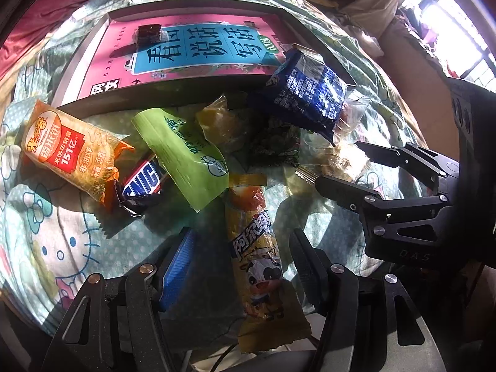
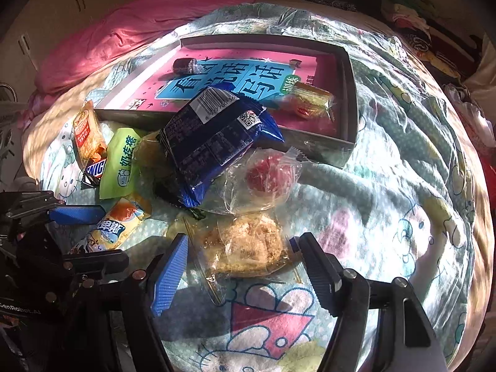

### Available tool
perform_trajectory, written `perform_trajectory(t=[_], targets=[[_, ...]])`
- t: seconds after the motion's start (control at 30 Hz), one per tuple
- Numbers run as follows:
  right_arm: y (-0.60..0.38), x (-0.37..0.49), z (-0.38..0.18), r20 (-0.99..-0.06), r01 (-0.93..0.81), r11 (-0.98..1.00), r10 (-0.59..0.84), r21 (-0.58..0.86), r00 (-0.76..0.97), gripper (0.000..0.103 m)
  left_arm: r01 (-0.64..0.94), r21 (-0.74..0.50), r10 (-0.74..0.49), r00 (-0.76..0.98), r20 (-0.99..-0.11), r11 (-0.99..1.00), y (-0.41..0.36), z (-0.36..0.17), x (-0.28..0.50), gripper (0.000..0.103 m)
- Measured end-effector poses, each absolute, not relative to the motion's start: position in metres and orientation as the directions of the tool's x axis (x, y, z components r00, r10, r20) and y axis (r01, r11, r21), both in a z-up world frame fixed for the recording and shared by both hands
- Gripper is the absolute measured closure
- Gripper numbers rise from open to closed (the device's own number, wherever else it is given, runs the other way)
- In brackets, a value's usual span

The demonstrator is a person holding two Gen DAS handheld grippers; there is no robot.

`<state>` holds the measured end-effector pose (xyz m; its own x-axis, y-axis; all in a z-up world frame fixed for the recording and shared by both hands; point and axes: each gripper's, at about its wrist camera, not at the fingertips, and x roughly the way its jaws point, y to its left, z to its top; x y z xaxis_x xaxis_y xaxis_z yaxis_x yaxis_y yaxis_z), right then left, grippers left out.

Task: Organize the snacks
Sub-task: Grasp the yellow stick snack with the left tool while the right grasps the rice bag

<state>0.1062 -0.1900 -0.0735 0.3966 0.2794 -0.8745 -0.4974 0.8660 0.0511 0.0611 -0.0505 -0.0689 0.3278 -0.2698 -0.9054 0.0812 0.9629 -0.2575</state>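
A pile of snacks lies on a Hello Kitty bedspread in front of a shallow grey box (image 1: pixel 93 46) (image 2: pixel 348 93) lined with a pink book. My left gripper (image 1: pixel 241 266) is open, its jaws on either side of a yellow cow-print snack bar (image 1: pixel 257 263) (image 2: pixel 114 226). My right gripper (image 2: pixel 245 266) (image 1: pixel 338 164) is open around a clear-wrapped crumbly pastry (image 2: pixel 248 248) (image 1: pixel 334 161). A dark blue packet (image 1: pixel 310 93) (image 2: pixel 210 142) leans on the box's front wall. A dark candy (image 1: pixel 148 32) (image 2: pixel 186 65) and a gold-wrapped cake (image 2: pixel 310 99) lie in the box.
An orange rice cracker pack (image 1: pixel 71 152) (image 2: pixel 86 133), a Snickers bar (image 1: pixel 142 183) (image 2: pixel 94 170), a green packet (image 1: pixel 183 155) (image 2: pixel 119 161), a clear-wrapped red sweet (image 2: pixel 266 176) and a dark green packet (image 1: pixel 276 145) lie in the pile. A pink pillow (image 2: pixel 139 31) is behind.
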Motion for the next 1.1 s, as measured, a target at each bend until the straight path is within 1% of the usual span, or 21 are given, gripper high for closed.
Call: perform_trajectory(t=[0.1, 0.17, 0.33, 0.4, 0.53, 0.57, 0.6, 0.67, 0.7, 0.8, 0.93, 0.97, 1.1], targets=[[-0.187, 0.104, -0.075, -0.877, -0.518, 0.853, 0.29, 0.056, 0.384, 0.032, 0.085, -0.251, -0.265, 0.328, -0.907, 0.964, -0.051, -0.069, 0.061, 0.039], [-0.183, 0.102, -0.077, -0.88, -0.536, 0.843, 0.294, 0.054, 0.374, 0.039, 0.088, -0.248, -0.263, 0.329, -0.907, 0.965, -0.053, -0.069, 0.062, 0.039], [-0.176, 0.096, -0.079, -0.88, -0.572, 0.819, 0.305, 0.047, 0.364, 0.049, 0.092, -0.25, -0.267, 0.328, -0.906, 0.964, -0.055, -0.07, 0.063, 0.039], [-0.176, 0.095, -0.078, -0.876, -0.579, 0.813, 0.325, 0.066, 0.356, 0.049, 0.092, -0.248, -0.265, 0.323, -0.909, 0.964, -0.055, -0.071, 0.064, 0.046], [-0.173, 0.09, -0.077, -0.872, -0.6, 0.796, 0.349, 0.082, 0.344, 0.051, 0.096, -0.238, -0.256, 0.314, -0.914, 0.967, -0.057, -0.074, 0.065, 0.054], [-0.172, 0.088, -0.076, -0.869, -0.608, 0.788, 0.363, 0.094, 0.337, 0.051, 0.097, -0.236, -0.255, 0.313, -0.915, 0.967, -0.057, -0.075, 0.064, 0.062], [-0.172, 0.086, -0.075, -0.865, -0.616, 0.78, 0.382, 0.112, 0.327, 0.051, 0.098, -0.239, -0.258, 0.311, -0.915, 0.966, -0.057, -0.075, 0.064, 0.067], [-0.171, 0.083, -0.071, -0.851, -0.628, 0.763, 0.425, 0.154, 0.309, 0.051, 0.099, -0.248, -0.266, 0.309, -0.913, 0.964, -0.056, -0.076, 0.064, 0.07], [-0.17, 0.082, -0.069, -0.845, -0.632, 0.757, 0.441, 0.167, 0.304, 0.051, 0.096, -0.25, -0.267, 0.308, -0.913, 0.964, -0.054, -0.076, 0.064, 0.076], [-0.169, 0.079, -0.067, -0.837, -0.633, 0.753, 0.457, 0.182, 0.302, 0.051, 0.088, -0.269, -0.283, 0.305, -0.909, 0.959, -0.05, -0.076, 0.064, 0.081], [-0.176, 0.078, -0.062, -0.816, -0.614, 0.756, 0.492, 0.228, 0.303, 0.052, 0.087, -0.289, -0.302, 0.303, -0.904, 0.953, -0.047, -0.073, 0.063, 0.084], [-0.179, 0.079, -0.06, -0.806, -0.608, 0.755, 0.507, 0.245, 0.306, 0.052, 0.09, -0.295, -0.308, 0.301, -0.902, 0.951, -0.046, -0.072, 0.062, 0.087], [-0.188, 0.078, -0.051, -0.759, -0.593, 0.736, 0.578, 0.325, 0.301, 0.052, 0.102, -0.309, -0.325, 0.308, -0.894, 0.946, -0.045, -0.064, 0.058, 0.087]])
